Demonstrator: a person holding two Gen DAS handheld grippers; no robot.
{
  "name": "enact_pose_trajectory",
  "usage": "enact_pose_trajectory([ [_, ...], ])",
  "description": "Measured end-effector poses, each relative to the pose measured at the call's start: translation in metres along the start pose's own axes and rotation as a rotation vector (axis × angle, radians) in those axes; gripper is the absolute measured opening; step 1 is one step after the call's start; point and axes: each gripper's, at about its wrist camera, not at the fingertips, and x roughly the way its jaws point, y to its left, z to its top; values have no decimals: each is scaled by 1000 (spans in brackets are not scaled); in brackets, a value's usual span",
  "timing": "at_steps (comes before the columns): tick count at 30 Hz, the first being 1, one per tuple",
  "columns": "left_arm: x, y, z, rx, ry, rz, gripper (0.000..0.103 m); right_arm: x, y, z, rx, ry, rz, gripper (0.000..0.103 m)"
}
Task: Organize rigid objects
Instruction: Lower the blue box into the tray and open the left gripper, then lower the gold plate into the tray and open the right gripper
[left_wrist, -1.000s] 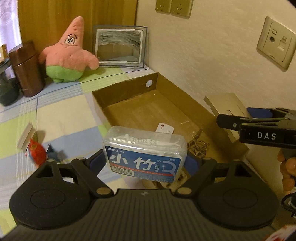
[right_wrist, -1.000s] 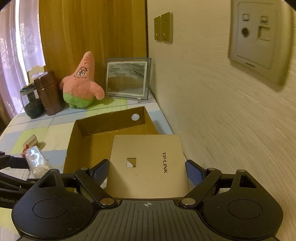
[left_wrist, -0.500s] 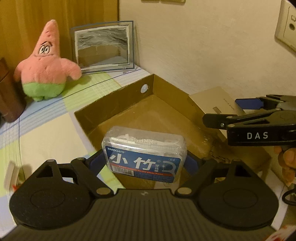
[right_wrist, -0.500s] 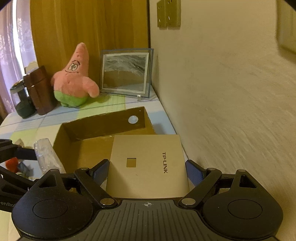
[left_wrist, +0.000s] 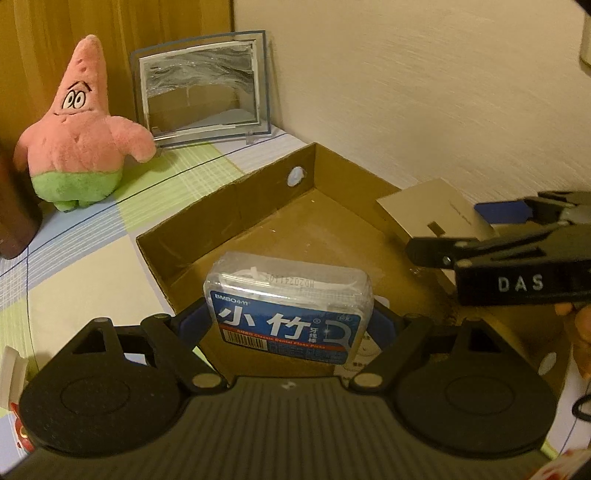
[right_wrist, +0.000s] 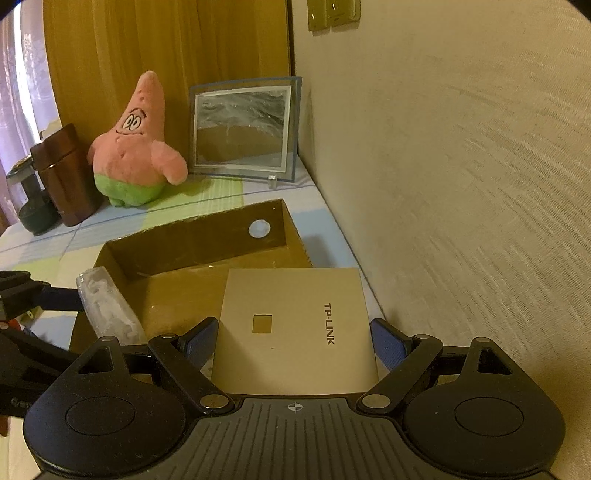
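A clear case of dental floss picks (left_wrist: 288, 306) with a blue label is clamped between the blue pads of my left gripper (left_wrist: 290, 318), which holds it above the near part of an open cardboard box (left_wrist: 236, 206). My right gripper (right_wrist: 295, 341) is shut on a flat tan TP-LINK box (right_wrist: 291, 291), held above the cardboard box (right_wrist: 192, 240) on its wall side. In the left wrist view the TP-LINK box (left_wrist: 424, 206) shows at the right. In the right wrist view the floss case (right_wrist: 107, 306) shows at the left.
A pink star plush (left_wrist: 74, 140), a glass picture frame (left_wrist: 201, 83) and a brown canister (right_wrist: 62, 177) stand at the back. The wall (right_wrist: 461, 184) runs close along the right. Small white items lie on the cardboard box floor under the floss case.
Both grippers have moved forward and lower over the cardboard box with their loads still held. The plush and the frame look nearer.
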Motion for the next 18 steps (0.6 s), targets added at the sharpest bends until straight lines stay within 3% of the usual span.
enact_pose_trajectory([
  [18,-23,17,-8,-19,-39,23,88,1,12,6,-3,-9,19,85],
])
